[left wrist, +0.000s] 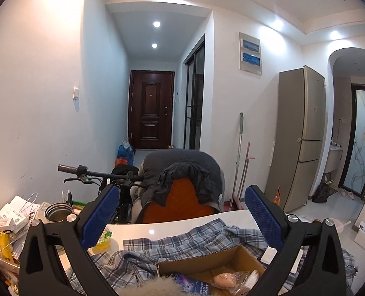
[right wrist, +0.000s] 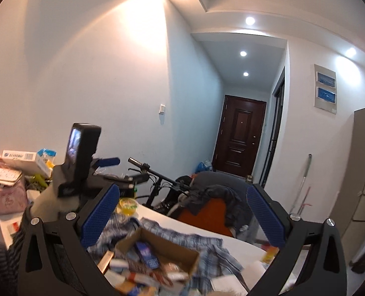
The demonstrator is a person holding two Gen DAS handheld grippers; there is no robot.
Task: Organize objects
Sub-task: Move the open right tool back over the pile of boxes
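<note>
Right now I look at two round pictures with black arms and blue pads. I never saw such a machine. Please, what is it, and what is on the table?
No robot: a person holds a two-finger gripper in each hand, each with a fisheye camera looking along its fingers. One picture comes from the left gripper, the other from the right gripper. Both are open and hold nothing. On the white table lie a plaid cloth and, on it, an open cardboard box of small packages. A yellow cup stands behind it.
</note>
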